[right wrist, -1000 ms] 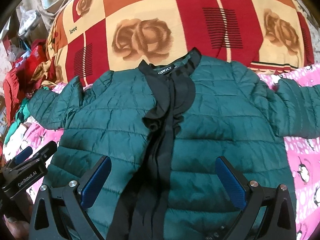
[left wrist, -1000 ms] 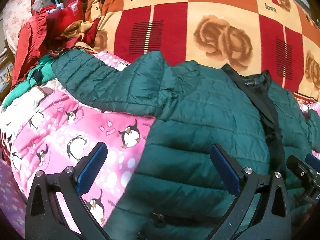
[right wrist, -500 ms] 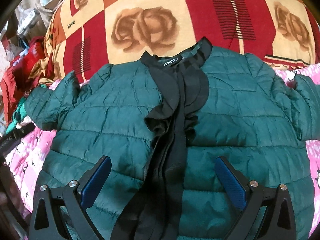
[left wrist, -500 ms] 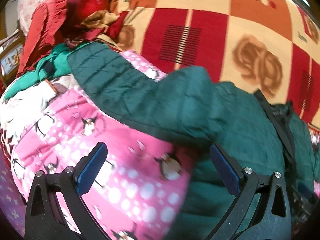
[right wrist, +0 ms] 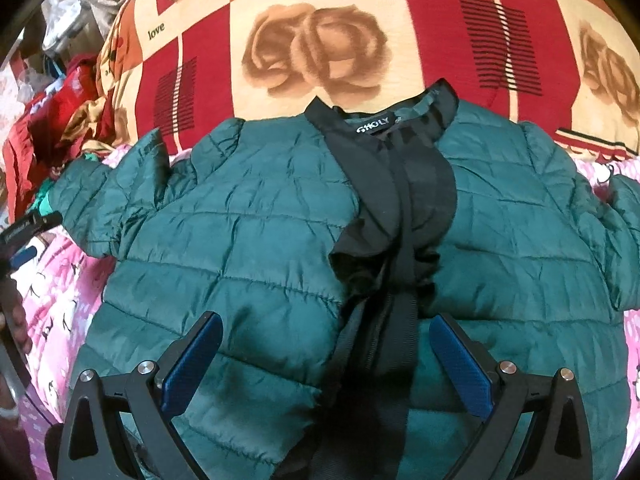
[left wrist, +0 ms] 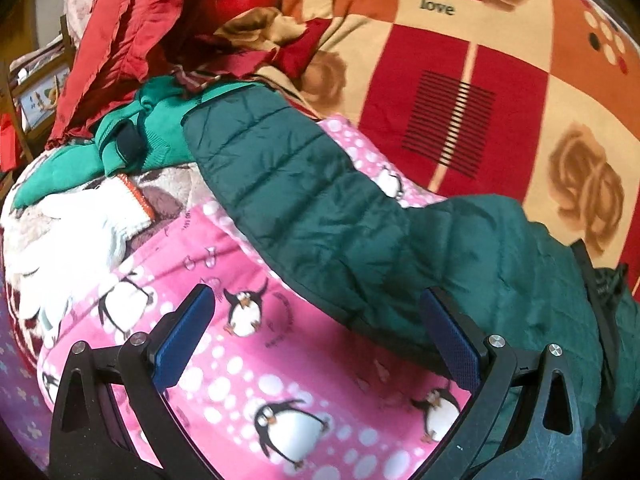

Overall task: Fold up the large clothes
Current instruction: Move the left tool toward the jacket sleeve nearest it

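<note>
Green quilted jacket (right wrist: 248, 240) lies front-up on the bed, collar toward the top of the frame — both tongs released.

Its long axis runs bottom to top in the right wrist view, black placket (right wrist: 396, 216) down the middle, collar on the rose-patterned quilt (right wrist: 320, 20). One sleeve (left wrist: 288, 184) reaches to the upper left of the left wrist view, its cuff against a clothes heap (left wrist: 132, 68). The left gripper (left wrist: 316, 336) hangs spread over the pink penguin blanket (left wrist: 260, 396) below that sleeve's edge; the right gripper (right wrist: 326, 356) gapes over the hem, holding nothing.
</note>
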A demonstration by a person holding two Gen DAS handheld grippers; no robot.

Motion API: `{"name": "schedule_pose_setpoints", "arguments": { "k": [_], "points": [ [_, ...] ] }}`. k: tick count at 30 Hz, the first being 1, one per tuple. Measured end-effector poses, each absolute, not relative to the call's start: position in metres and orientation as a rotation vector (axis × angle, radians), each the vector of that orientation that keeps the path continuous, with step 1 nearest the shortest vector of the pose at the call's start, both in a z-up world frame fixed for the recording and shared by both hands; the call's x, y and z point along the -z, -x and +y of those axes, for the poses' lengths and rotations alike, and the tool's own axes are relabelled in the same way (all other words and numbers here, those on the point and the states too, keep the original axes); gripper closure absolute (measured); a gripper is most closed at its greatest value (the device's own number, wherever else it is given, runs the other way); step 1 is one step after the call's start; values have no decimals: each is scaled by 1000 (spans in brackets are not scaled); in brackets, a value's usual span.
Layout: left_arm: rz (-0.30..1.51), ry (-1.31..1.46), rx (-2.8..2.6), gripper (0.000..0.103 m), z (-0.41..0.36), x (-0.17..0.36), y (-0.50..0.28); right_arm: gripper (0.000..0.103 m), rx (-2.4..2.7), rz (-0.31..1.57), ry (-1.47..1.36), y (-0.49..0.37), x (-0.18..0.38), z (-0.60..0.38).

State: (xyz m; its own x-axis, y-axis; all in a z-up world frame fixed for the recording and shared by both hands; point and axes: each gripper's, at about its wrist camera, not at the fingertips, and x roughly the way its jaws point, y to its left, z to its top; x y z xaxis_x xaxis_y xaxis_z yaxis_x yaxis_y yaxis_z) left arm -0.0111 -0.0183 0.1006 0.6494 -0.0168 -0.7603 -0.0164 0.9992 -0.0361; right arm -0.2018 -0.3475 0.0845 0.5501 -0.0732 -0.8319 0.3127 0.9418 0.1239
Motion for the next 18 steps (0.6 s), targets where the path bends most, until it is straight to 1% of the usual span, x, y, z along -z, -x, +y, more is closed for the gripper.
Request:
{"name": "schedule_pose_setpoints", "arguments": {
  "k": [6, 11, 14, 18],
  "points": [
    [852, 69, -26, 1, 6, -99, -16, 0, 223, 977, -275, 203, -82, -346],
    [839, 189, -75, 1, 41, -105, -49, 0, 212, 974, -294, 211, -83, -345],
    [830, 247, -115, 5, 59, -105, -70, 0, 208, 958, -324, 217, -84, -346],
    [824, 271, -159, 6, 76, -102, -93, 0, 205, 965, -330, 219, -81, -344]
  ]
}}
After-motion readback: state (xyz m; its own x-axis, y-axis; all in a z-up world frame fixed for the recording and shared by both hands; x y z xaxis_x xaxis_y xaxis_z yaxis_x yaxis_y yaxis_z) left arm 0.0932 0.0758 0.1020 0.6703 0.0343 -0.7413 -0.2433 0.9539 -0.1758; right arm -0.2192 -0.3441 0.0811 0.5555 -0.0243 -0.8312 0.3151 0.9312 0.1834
